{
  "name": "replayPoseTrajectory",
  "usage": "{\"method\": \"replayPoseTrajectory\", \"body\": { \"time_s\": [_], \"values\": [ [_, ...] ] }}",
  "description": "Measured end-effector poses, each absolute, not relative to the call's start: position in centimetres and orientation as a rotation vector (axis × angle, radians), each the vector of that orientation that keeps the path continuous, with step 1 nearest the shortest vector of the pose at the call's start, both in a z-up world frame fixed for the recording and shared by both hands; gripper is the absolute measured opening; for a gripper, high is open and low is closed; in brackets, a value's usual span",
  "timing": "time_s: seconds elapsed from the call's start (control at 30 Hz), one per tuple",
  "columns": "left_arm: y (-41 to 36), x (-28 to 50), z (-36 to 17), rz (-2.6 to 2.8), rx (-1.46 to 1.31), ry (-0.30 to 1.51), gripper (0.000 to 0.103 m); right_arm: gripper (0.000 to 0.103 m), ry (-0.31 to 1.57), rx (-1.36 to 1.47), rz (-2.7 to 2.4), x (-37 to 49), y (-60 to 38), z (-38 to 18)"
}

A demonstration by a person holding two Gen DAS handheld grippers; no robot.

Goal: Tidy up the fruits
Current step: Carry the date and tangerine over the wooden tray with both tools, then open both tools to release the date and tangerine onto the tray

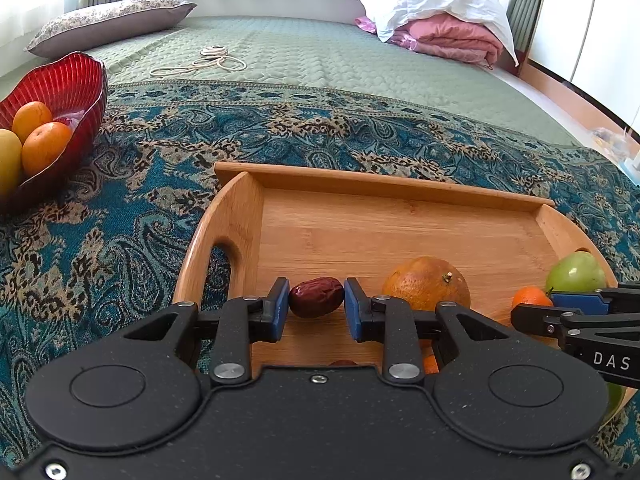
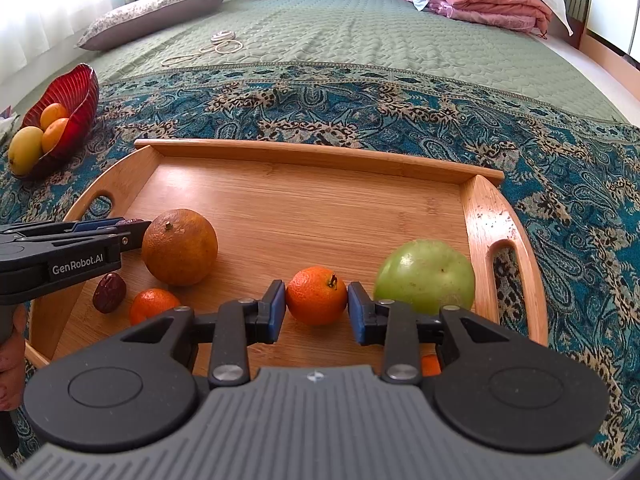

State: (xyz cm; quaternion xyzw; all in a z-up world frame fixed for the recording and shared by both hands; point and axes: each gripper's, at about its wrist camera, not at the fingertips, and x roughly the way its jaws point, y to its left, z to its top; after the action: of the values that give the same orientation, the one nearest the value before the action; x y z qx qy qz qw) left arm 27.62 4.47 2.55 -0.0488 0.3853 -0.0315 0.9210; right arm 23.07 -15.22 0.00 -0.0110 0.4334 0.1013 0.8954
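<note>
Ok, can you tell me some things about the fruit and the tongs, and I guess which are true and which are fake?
1. The left tongs hold a red date. True.
2. The right tongs hold the green apple. False: they grip a small tangerine; the apple sits beside it.
3. The red bowl has fruit in it. True.
4. The big orange is in the bowl. False: it sits on the wooden tray.
</note>
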Motion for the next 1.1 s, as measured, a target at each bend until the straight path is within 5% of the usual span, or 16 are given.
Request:
{"method": "replayPoseTrajectory", "body": {
  "time_s": [0.47,0.8,1.1],
  "values": [
    [4.3,26.9,3.0,-0.064,-0.078,0.765,0.030,0.047,0.880,-0.010,0.216,22.7,-15.3,0.3],
    [4.6,25.0,4.2,-0.049,-0.065,0.727,0.044,0.047,0.814,-0.012,0.232,21.0,-15.4,1.9],
    [4.4,21.7,5.5,-0.042,-0.026,0.654,0.063,0.062,0.693,-0.066,0.217,17.7,-15.8,3.7]
  ]
}}
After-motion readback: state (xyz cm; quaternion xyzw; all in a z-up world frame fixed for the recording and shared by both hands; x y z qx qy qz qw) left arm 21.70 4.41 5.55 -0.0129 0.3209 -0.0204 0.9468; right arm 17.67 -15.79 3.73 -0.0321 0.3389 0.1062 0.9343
